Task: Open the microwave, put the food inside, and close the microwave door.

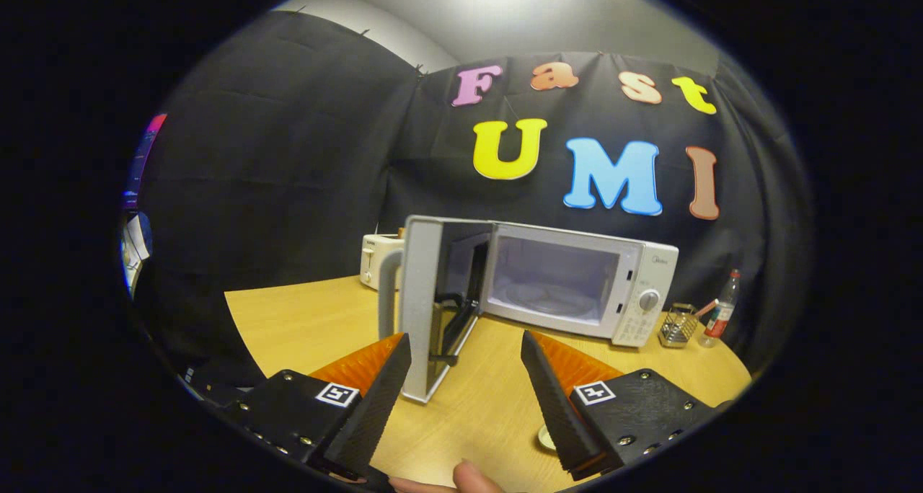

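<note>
- One microwave (570,284) stands on the wooden table (288,320), toward the far side, just beyond the gripper's fingers.
- Microwave door (425,305): swung fully open to the left, seen almost edge-on, with its handle (388,291) on the outer left face. The lower near corner of the door reaches down between the two fingers.
- Microwave cavity (551,284): exposed and lit; a round turntable is visible on its floor. Whether food lies on it cannot be told.
- Control panel (645,302): on the right end of the microwave, with a round dial above rows of buttons.
- Gripper (465,345): fingers spread wide apart, holding nothing; bare table surface and the door edge lie between them.
- A fingertip (472,476) of the person shows at the near edge, between the finger bases.
- A small round pale object (546,437) lies on the table just beside the right finger's inner side; most of it is hidden.
- Toaster (378,259): white, on the table to the far left, behind the open door.
- Wire basket (678,326): on the table just right of the microwave.
- Bottle (722,309): upright, with a red cap, just right of the basket.
</note>
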`<state>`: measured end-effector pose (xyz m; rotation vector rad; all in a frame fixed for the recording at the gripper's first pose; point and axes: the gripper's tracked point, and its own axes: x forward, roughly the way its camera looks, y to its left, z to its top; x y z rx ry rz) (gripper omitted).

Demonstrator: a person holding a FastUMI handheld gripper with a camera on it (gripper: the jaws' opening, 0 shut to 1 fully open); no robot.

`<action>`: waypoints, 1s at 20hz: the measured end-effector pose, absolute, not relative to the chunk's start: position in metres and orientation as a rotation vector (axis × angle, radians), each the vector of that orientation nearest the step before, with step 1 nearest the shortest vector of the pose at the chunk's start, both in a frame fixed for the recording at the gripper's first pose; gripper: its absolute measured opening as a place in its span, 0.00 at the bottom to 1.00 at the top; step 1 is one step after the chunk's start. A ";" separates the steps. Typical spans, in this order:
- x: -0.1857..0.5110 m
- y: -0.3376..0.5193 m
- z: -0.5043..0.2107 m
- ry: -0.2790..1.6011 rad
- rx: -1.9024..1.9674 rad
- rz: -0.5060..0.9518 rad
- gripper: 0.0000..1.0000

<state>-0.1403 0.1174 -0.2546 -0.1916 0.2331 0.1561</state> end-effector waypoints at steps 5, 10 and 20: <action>-0.144 0.021 -0.273 0.300 -0.125 0.046 0.93; -0.157 -0.045 -0.297 0.383 -0.120 -0.035 0.93; -0.161 -0.062 -0.349 0.612 -0.062 0.041 0.93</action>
